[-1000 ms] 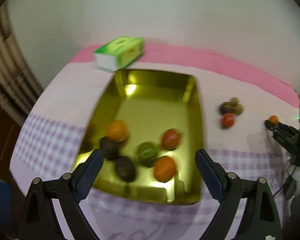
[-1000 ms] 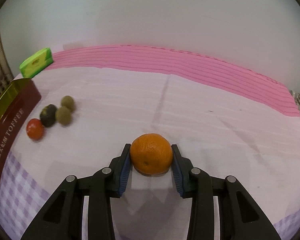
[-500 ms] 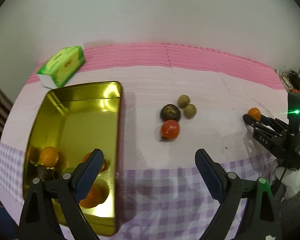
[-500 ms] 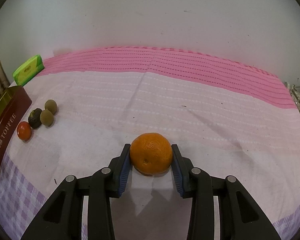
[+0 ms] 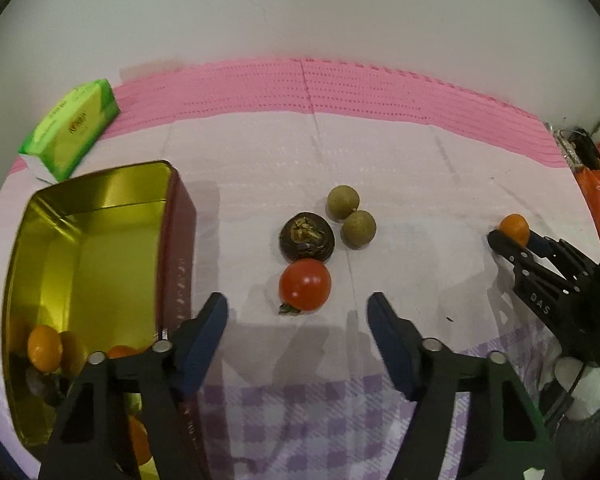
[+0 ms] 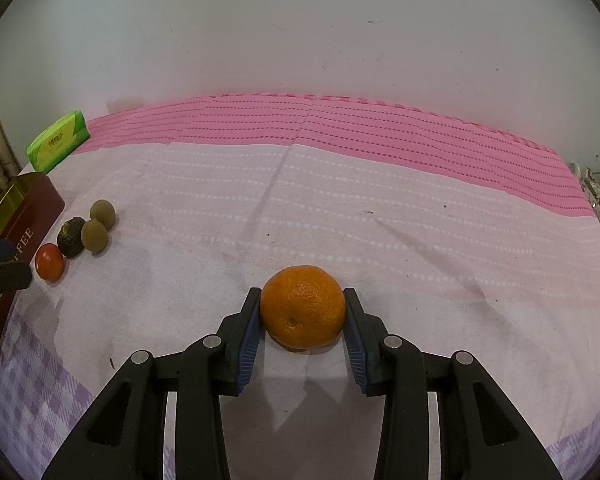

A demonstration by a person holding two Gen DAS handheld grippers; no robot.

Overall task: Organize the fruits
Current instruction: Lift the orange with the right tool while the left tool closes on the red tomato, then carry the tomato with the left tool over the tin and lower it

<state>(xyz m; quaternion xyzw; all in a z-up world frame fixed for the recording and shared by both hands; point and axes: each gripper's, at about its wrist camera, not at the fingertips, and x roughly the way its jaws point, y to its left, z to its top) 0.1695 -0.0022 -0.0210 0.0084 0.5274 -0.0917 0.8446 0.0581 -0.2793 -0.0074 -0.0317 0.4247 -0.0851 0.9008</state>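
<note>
The tin [image 5: 88, 248] looks like metal, mirror-glossy gold inside, its outer wall a smoother dark red; at two o'clock from it the tomato [image 5: 305, 286] has a slick, shiny skin; the dark fruit [image 5: 307, 237] above is wrinkled and rough; the orange [image 6: 302, 312] is pebbled and matt; the tablecloth [image 6: 340, 216] is woven cloth, ribbed and matt; the pads [image 6: 247, 340] look like ridged blue rubber.

My right tongs [image 6: 302, 330] have blue pads around an orange mandarin [image 6: 302, 312]; the bench cloth [image 6: 340, 208] is pink, white, lilac-checked.
</note>
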